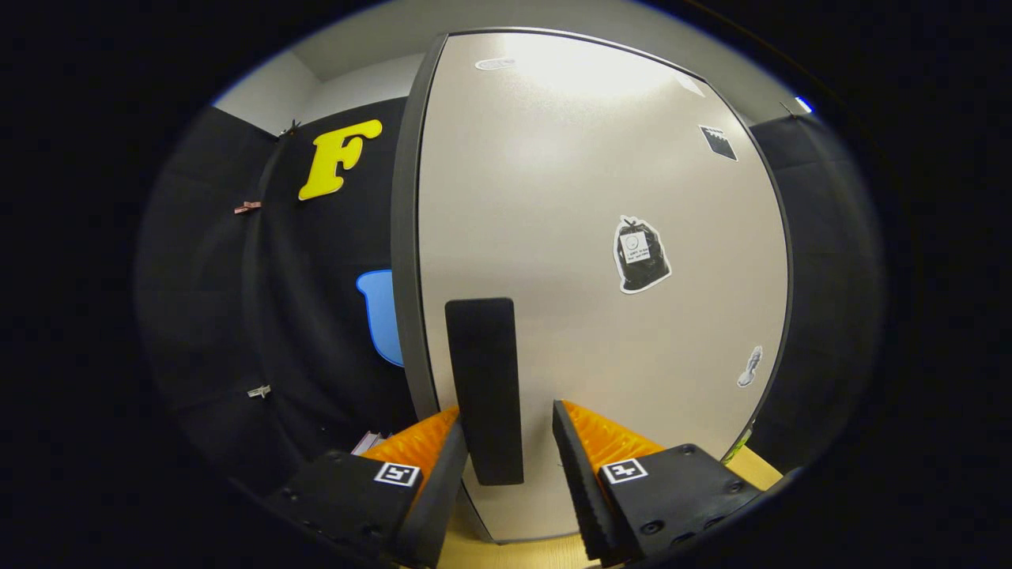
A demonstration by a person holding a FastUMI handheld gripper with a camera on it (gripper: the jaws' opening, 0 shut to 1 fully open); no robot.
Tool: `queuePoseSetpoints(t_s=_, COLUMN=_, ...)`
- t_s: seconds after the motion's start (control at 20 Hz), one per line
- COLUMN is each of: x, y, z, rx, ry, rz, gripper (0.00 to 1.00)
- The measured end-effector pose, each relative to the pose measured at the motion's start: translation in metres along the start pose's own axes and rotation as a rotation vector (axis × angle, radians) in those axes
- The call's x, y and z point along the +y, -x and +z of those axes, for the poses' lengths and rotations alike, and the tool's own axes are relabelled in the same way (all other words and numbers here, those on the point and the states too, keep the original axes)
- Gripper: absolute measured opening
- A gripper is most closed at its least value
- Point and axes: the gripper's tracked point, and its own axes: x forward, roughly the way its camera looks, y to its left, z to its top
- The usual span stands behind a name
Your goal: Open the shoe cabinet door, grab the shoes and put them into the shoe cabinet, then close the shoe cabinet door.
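Between the parted fingers of the gripper (510, 446), black handle (484, 389) on the closed shoe cabinet door (585, 237), untouched

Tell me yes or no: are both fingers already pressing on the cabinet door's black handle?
No. The gripper is open, with the black handle of the cabinet door standing between its fingers; a gap shows on the right-hand side.

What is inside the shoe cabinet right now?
Cannot tell: the cabinet door covers the inside. The open gripper has its fingers either side of the black handle.
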Motion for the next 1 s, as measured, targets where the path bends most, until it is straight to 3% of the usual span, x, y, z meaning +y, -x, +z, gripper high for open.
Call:
queuePoseSetpoints(t_s=0.05, x=0.001, y=0.000, z=0.000, rx=-0.004, ry=0.006, rz=-0.004, gripper=0.60)
queuePoseSetpoints(t_s=0.15, x=0.009, y=-0.006, z=-0.004, rx=-0.001, ry=0.000, rz=0.022, gripper=0.57)
queuePoseSetpoints(t_s=0.25, x=0.007, y=-0.003, z=0.000, rx=-0.009, ry=0.020, rz=0.006, gripper=0.37)
queuePoseSetpoints(t_s=0.35, x=0.007, y=-0.001, z=-0.001, rx=-0.005, ry=0.021, rz=0.001, gripper=0.37)
queuePoseSetpoints(t_s=0.4, x=0.007, y=0.000, z=-0.001, rx=0.000, ry=0.024, rz=0.000, gripper=0.31)
queuePoseSetpoints(t_s=0.7, x=0.006, y=0.017, z=-0.001, rx=0.017, ry=0.032, rz=0.013, gripper=0.31)
queuePoseSetpoints(t_s=1.0, x=-0.010, y=0.069, z=0.004, rx=-0.005, ry=0.020, rz=0.071, gripper=0.31)
